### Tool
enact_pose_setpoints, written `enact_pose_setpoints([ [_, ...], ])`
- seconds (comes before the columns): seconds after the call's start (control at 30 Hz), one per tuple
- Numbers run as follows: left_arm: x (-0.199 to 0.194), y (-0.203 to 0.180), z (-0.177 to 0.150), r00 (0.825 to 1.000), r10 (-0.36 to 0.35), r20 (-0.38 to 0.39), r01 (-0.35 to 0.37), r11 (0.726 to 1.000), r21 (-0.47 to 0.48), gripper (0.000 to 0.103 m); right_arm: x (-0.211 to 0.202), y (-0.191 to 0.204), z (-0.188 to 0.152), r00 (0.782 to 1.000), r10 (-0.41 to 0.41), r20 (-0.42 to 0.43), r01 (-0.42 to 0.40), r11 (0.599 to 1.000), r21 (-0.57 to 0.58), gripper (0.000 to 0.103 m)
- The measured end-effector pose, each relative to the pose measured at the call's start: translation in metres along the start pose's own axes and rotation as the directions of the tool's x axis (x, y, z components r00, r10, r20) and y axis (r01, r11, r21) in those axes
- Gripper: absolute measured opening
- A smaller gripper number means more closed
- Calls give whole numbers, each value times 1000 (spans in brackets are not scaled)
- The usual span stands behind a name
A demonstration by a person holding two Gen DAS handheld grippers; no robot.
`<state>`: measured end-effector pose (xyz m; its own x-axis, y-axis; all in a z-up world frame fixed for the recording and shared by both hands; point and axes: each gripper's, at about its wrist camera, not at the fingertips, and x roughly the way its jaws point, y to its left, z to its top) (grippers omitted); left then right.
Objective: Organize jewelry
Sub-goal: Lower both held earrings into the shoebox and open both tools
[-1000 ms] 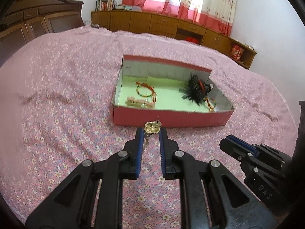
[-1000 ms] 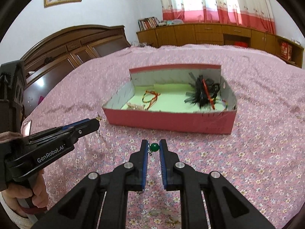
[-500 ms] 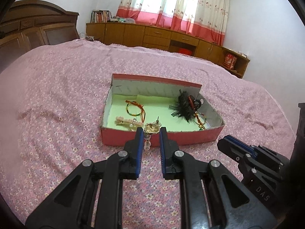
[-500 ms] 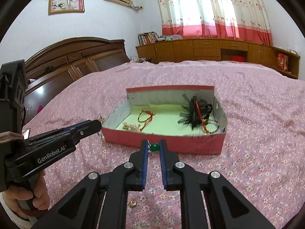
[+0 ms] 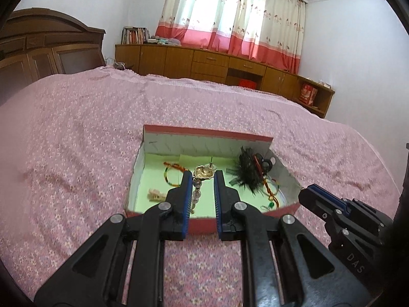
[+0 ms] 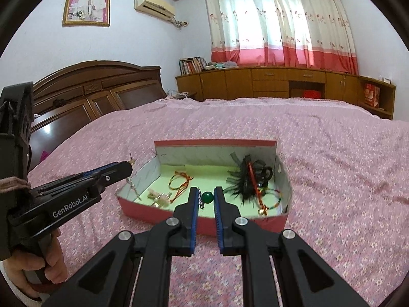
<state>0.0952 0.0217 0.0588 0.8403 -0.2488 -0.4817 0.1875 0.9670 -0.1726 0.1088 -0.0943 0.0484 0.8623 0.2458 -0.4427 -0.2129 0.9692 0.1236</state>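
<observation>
- While clamped nearly shut on a gold earring point(image 5: 202, 173) by its cupped top only, with the beaded drop dangling free below the left gripper point(image 5: 202, 176) — liable to slip out if jolted or tilted further.
- From the right wrist view, hangs right at the left wall of the red box point(image 6: 153, 213), not clearly inside. Could land on the flowered bedspread point(image 6: 332, 166) if let go now, and vanish against the busy print.
- Right gripper point(image 6: 205, 194) pinched tight on a green bead pendant point(image 6: 207, 197), its little chain trailing beside the left pad, poised roughly over the box's front wall. Same danger — a drop on the wrong side of that wall.
- Small round bead between flat pads: apt to squirt sideways under an uneven squeeze.
- Already lying in the box: a red-and-green cord bangle point(image 6: 179, 181), a pale clip point(image 6: 159, 198), and a black feathered piece point(image 6: 246, 179) with another bangle beside it. Could snag the dangling drop or chain on feathers or cords if lowered among them, then drag them out on the way back.
- Both grippers close together at the same box. Could knock one another, or nudge the cardboard wall and shift the box on the soft bed.
- Probably safer: carry each piece well past the wall, over bare green floor, lower it close, then release.
</observation>
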Motion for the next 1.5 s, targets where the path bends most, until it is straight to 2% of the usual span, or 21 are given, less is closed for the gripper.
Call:
enact_pose_setpoints([
  [0.23,18,2,2,1000,19,8,-19,1000,1,8,16,-9,5,1000,-27,10,27,1000,-1,13],
  [0.43,40,7,0,999,40,-21,-40,999,-4,8,35,-19,5,999,-53,-8,53,999,2,13],
  [0.83,84,19,-12,986,62,-154,-64,998,-9,8,71,-43,-1,989,-99,-109,103,994,32,13],
  [1.27,89,15,-15,978,60,-198,-60,998,9,10,84,-51,-7,980,-74,-183,87,994,67,14],
  [1.37,84,15,-14,979,54,-197,-54,999,2,15,81,-52,-5,982,-65,-180,81,993,81,18],
  [1.43,79,15,-12,981,46,-191,-47,999,-1,19,77,-53,-3,984,-53,-169,69,994,90,29],
  [1.5,73,14,-11,982,41,-185,-42,999,-1,20,72,-52,-1,987,-45,-155,60,994,96,30],
])
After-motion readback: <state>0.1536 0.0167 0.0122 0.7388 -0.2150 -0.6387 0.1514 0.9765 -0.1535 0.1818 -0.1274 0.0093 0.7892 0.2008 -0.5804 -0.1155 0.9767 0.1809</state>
